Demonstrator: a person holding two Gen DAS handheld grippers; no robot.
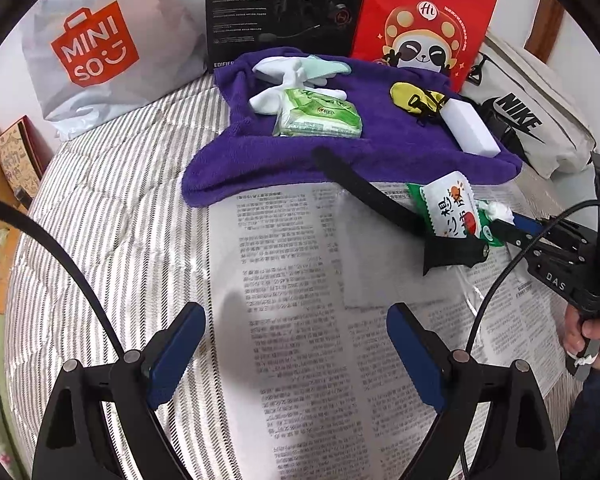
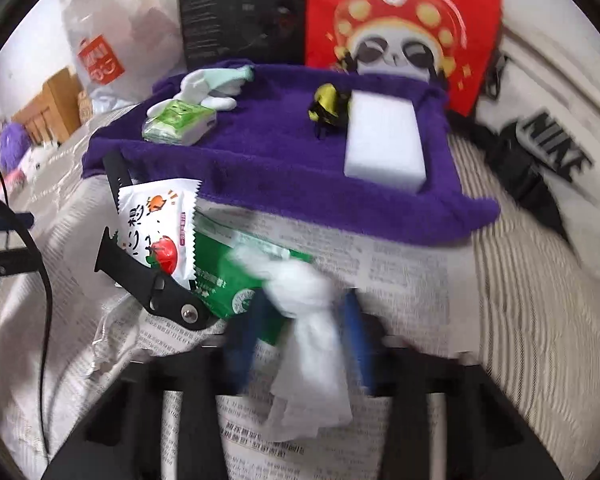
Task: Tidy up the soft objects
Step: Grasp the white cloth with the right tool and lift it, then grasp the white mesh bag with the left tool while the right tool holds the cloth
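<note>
crumpled white tissue [image 2: 308, 300] pinched upright, touching green-white packet [image 2: 220, 272]

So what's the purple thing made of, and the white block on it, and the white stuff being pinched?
The purple towel looks like fluffy terry cloth: matte, fuzzy nap, soft folded edges. The white block is probably foam sponge: plain, matte, sharp-cornered. The white wad in the right hand-held gripper seems to be thin tissue or cloth, since it crumples and hangs limp; blur leaves that open.

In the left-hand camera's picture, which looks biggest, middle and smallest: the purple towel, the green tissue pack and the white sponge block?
1. purple towel, by far the largest.
2. green tissue pack.
3. white sponge block.
The last two look close in size, and fisheye distortion makes their ranking unsure.
</note>
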